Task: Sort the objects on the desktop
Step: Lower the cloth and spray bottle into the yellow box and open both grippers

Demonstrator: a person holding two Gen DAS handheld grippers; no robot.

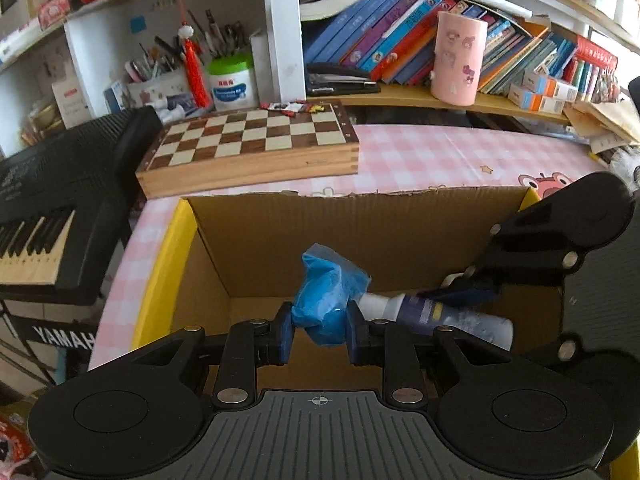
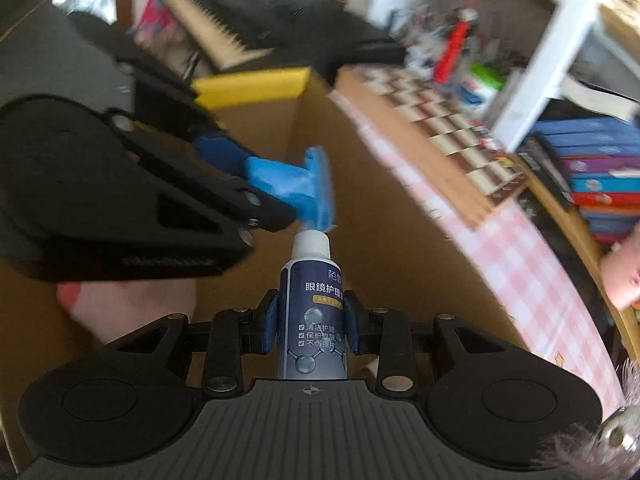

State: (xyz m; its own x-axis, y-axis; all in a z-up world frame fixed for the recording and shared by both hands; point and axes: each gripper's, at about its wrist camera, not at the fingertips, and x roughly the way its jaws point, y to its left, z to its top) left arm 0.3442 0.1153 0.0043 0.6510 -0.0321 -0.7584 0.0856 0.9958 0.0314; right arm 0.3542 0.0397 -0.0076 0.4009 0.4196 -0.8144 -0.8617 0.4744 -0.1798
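My left gripper (image 1: 319,330) is shut on a crumpled blue plastic packet (image 1: 326,300) and holds it over the open cardboard box (image 1: 400,240). My right gripper (image 2: 311,326) is shut on a dark blue spray bottle with a white neck (image 2: 312,312), also over the box. In the left wrist view the bottle (image 1: 452,316) lies sideways right of the packet, with the right gripper (image 1: 464,294) clamped on it. In the right wrist view the packet (image 2: 296,188) sits just above the bottle's white top, held by the left gripper (image 2: 256,184).
The box has a yellow rim (image 1: 160,280) and stands against a pink checked desk (image 1: 440,160). A wooden chessboard (image 1: 256,140) lies on the desk. A black keyboard (image 1: 52,208) is to the left. Shelves hold books (image 1: 400,36) and a pink cup (image 1: 458,60).
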